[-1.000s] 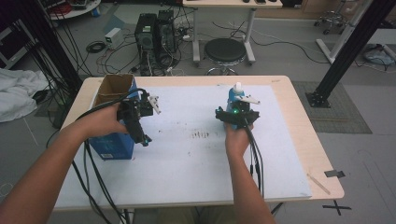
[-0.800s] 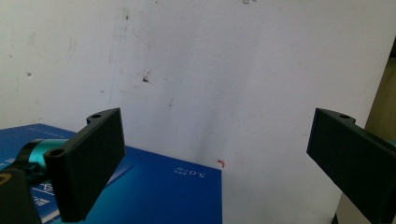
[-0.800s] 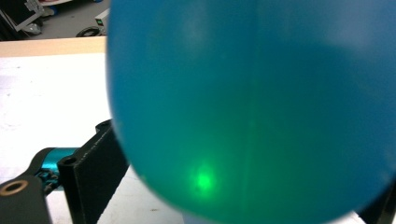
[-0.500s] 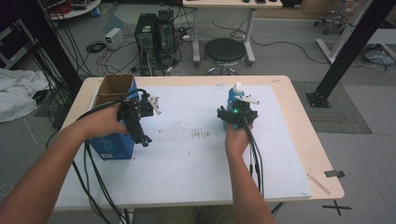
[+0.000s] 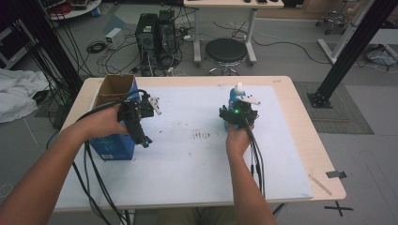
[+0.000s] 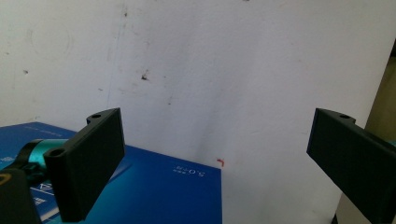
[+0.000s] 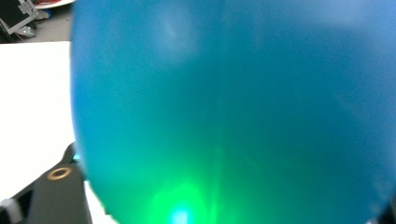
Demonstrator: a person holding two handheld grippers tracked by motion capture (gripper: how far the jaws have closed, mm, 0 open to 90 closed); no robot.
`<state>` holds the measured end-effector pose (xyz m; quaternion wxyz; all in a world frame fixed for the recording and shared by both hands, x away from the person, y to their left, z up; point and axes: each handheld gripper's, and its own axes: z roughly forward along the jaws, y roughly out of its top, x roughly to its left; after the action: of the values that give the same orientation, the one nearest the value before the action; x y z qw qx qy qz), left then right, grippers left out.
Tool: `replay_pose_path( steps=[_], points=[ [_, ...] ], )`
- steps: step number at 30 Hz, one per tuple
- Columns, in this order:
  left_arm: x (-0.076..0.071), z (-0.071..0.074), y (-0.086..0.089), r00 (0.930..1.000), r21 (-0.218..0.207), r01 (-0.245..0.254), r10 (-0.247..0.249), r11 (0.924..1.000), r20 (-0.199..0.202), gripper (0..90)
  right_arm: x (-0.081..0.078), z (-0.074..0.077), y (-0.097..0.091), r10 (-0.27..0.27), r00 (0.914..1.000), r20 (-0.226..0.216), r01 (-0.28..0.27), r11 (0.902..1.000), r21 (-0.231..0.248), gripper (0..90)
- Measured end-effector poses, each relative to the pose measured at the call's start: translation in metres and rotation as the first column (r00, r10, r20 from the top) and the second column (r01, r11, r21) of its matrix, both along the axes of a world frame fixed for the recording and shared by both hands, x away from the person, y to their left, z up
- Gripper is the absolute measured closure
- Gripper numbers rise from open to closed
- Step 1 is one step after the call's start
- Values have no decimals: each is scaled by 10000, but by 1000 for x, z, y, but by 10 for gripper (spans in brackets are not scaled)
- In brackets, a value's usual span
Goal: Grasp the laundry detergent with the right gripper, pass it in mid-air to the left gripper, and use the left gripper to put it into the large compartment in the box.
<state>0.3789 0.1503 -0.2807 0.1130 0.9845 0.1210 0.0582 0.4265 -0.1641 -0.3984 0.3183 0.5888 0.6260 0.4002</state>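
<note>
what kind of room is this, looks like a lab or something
Most likely a robotics or data-collection lab, not a home. Desktop computer towers sit on the floor amid loose cables, black metal frame struts stand beside the table, and a round stool waits at a second desk.

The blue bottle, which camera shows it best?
The high view: there the whole blue bottle stands upright on the white mat, white cap on top, right hand-held gripper around it. The right gripper view gives a blurry blue close-up. The left gripper view looks at the blue box instead.

A table (image 5: 300, 140) bears white sheet (image 5: 197, 159), box (image 5: 112, 145), bottle (image 5: 236, 96).
</note>
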Motion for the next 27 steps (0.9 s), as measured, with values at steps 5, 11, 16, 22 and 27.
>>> replay_pose_path(
  steps=[5,11,16,22,27],
  points=[
    [0,0,0,10000,41,66,-66,10000,19,43,0,0,1,-92,10000,-35,92,10000,-4,251],
    [0,-1,1,10000,-4,-11,11,10000,-2,43,2,-1,-1,-229,9997,-130,228,9997,-50,267],
    [1,-2,1,10000,15,-1,1,10000,-18,43,2,-1,-2,-191,9998,-73,191,9998,44,317],
    [1,-3,1,10000,-14,-38,38,10000,-25,43,3,-1,-3,-268,9996,-83,268,9996,-34,317],
    [2,-4,1,10000,-7,-18,17,10000,-51,43,3,-2,-2,-90,9999,-52,89,9999,-105,385]
  ],
)
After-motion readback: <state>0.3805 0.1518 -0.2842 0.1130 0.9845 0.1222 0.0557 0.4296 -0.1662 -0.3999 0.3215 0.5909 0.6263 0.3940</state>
